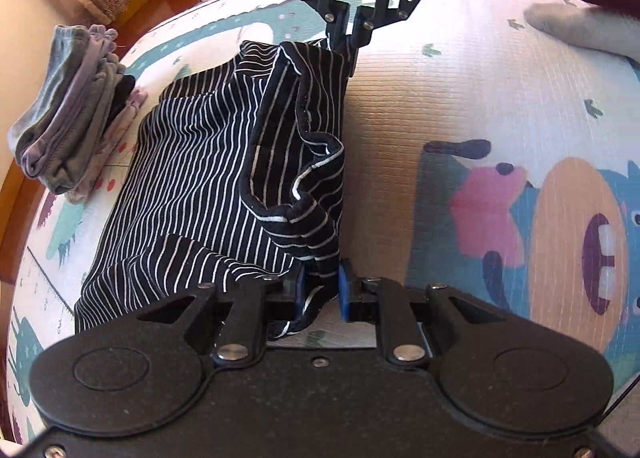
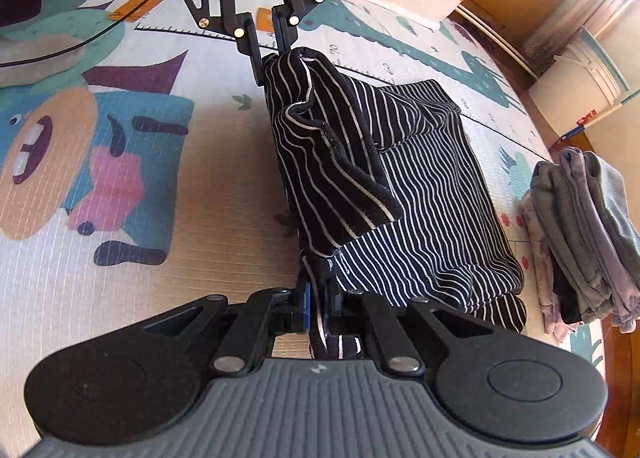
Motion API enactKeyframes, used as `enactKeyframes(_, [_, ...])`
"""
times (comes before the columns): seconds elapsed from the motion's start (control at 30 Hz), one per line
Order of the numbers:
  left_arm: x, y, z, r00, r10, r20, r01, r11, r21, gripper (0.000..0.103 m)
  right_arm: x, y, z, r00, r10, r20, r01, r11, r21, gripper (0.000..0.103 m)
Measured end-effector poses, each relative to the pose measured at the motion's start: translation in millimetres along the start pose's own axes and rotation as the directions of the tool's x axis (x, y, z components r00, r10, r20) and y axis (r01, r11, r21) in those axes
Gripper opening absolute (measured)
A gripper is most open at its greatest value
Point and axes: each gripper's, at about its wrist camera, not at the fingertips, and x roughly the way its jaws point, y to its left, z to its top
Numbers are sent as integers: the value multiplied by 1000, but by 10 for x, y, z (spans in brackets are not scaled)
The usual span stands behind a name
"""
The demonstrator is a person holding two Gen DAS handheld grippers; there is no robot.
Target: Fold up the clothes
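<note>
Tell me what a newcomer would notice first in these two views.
The eye lands first on the black garment with thin white stripes, lifted along one edge above the cartoon play mat. The left gripper and the right gripper face each other, each clamped on an end of that raised edge. Next comes the stack of folded grey and lilac clothes at the mat's edge, just beyond the garment.

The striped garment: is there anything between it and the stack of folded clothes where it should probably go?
Nothing visible. The striped garment, held at two ends by the left gripper and right gripper, lies right beside the stack of folded clothes. Only a narrow strip of play mat separates them.
</note>
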Motion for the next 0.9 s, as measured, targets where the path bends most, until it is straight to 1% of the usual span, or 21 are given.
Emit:
enactKeyframes(0.13, [30,-222,-8,998,-56,-14,56,998,37,14,9,252,-56,998,57,-20,-58,998,-36,8])
enactKeyframes(0.23, [65,-356,-21,993,-115,-35,116,992,38,16,7,481,-99,993,108,-42,-111,991,-81,8])
enactKeyframes(0.3, [55,-409,-44,981,-185,-60,188,981,47,16,25,626,-119,986,148,-77,-156,981,-113,9])
enactKeyframes(0.33, [21,-425,-60,973,-219,-69,223,973,56,19,26,689,-130,982,166,-90,-178,975,-136,12])
enactKeyframes(0.37, [-5,-398,-63,968,-242,-75,246,968,51,20,19,749,-143,977,186,-102,-201,967,-159,13])
enactKeyframes(0.4, [-28,-353,-63,961,-266,-77,269,963,32,20,4,790,-157,972,208,-110,-225,958,-176,14])
enactKeyframes(0.43, [-49,-266,-56,957,-284,-67,283,959,-19,20,-21,812,-172,965,235,-116,-253,949,-186,15])
enactKeyframes(0.5, [-93,-64,-50,960,-279,-25,273,951,-147,20,-76,803,-202,951,279,-132,-300,935,-187,19])
enactKeyframes(0.53, [-99,34,-48,963,-270,-6,262,938,-226,20,-100,773,-214,945,297,-137,-318,932,-174,20])
enactKeyframes(0.6, [-84,205,-22,966,-257,38,254,901,-351,20,-134,650,-240,937,321,-139,-336,936,-102,20])
enactKeyframes(0.67, [-58,280,28,967,-246,69,252,875,-413,20,-151,433,-253,934,343,-99,-339,939,55,20])
enactKeyframes(0.73, [23,260,126,967,-244,77,253,865,-434,20,-139,243,-223,944,327,-50,-313,931,189,20])
enactKeyframes(0.8, [128,129,193,965,-255,59,255,868,-425,20,-90,142,-133,953,303,-3,-291,917,273,20])
enactKeyframes(0.87, [265,-128,209,956,-292,-6,269,890,-369,20,-28,129,-28,953,301,38,-296,895,333,22])
enactKeyframes(0.9, [285,-272,220,960,-278,-20,258,913,-315,23,22,156,23,953,297,50,-295,888,354,23])
